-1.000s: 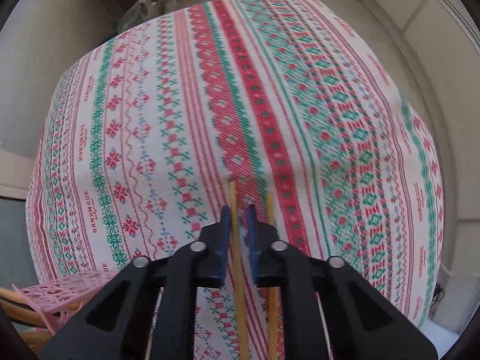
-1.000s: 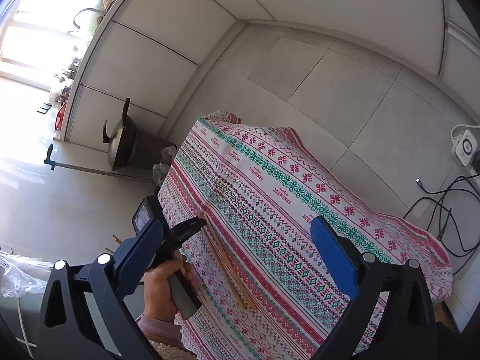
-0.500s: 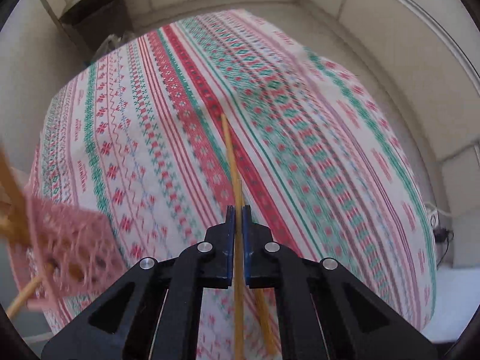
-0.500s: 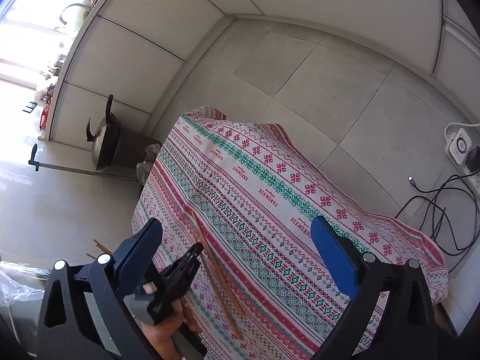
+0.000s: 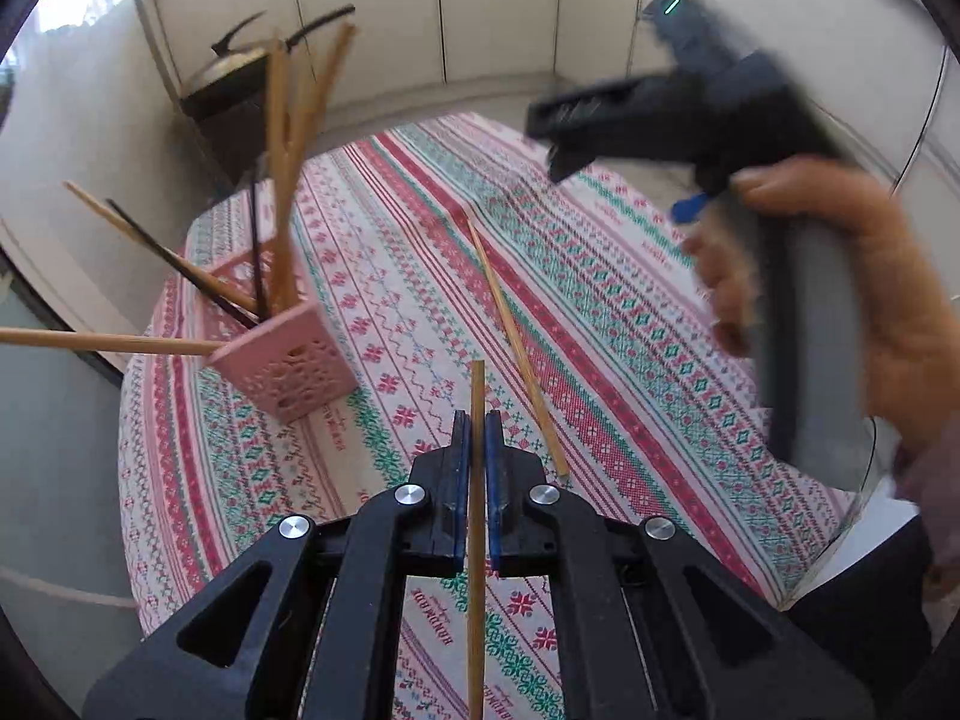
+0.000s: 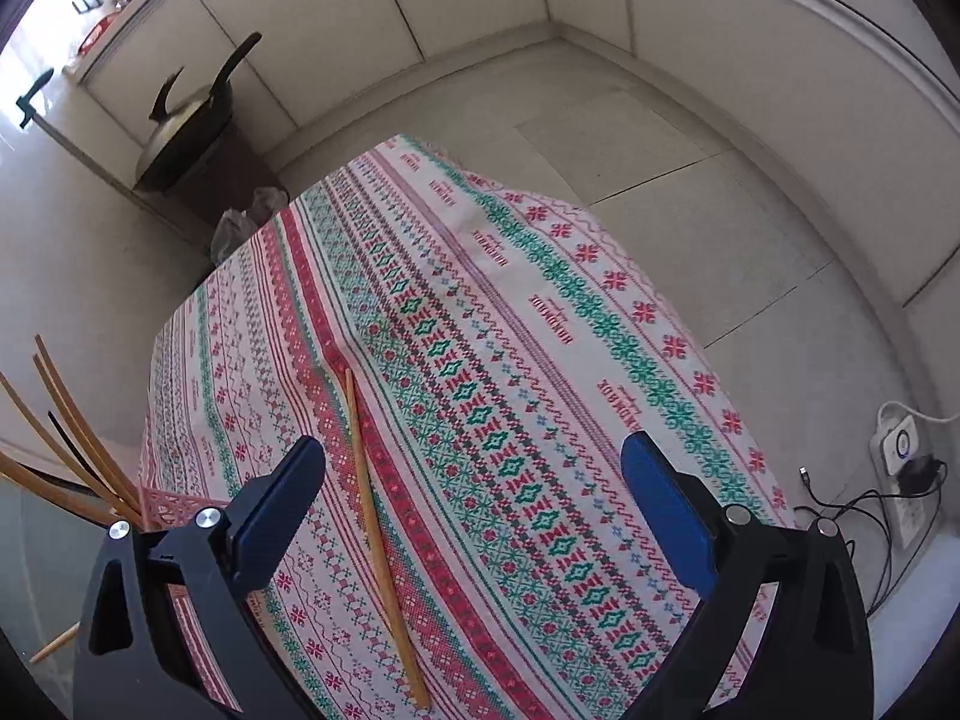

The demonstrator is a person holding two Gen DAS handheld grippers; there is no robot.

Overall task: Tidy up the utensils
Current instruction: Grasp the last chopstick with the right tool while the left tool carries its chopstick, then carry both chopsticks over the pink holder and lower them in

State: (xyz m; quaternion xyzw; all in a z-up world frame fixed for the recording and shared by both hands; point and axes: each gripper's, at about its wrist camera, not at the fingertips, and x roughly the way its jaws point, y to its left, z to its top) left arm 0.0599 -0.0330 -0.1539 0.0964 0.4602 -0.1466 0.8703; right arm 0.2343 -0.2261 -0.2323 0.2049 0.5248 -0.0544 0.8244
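My left gripper [image 5: 474, 450] clenches one chopstick [image 5: 477, 396]; my right gripper [image 6: 474, 510] is released. Several already stand in the pink holder [image 5: 288, 360], left of frame; one remains on the worktop [image 6: 540, 360].

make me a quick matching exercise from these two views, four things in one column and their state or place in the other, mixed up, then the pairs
Things:
1. left gripper
2. right gripper
3. loose chopstick
4. pink holder

States:
A. lying flat on the tablecloth
B. standing on the cloth with several chopsticks sticking out
C. jaws wide apart, holding nothing
D. shut on a wooden chopstick

Pairs: 1-D, 2-C, 3-A, 4-B
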